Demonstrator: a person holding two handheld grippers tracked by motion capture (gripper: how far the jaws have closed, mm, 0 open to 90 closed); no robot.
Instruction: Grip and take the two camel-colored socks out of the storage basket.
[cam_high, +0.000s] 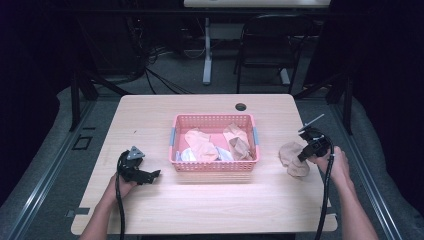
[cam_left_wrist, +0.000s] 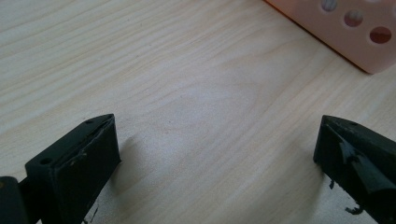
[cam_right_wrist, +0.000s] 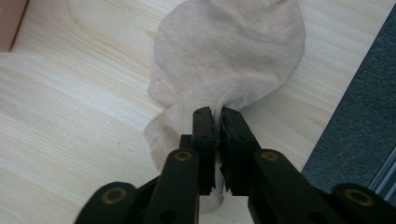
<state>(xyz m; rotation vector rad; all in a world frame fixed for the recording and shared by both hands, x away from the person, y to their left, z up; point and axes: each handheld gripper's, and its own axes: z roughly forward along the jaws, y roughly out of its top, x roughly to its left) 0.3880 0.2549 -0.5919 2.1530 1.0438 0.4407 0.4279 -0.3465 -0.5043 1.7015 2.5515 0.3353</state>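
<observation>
Where the high view looks down on the light wooden table, a pink perforated basket sits at its middle holding several crumpled socks in beige, tan and pale blue. The left gripper rests on the tabletop near the basket's front left corner, and the right gripper meets a beige sock lying on the table to the right of the basket, near the table's right edge. In the left gripper view, the 2 black jaws stand spread wide over bare wood, with a corner of the basket at upper right. In the right gripper view, the jaws are pressed together, pinching a fold of the sock, which bunches toward them.
</observation>
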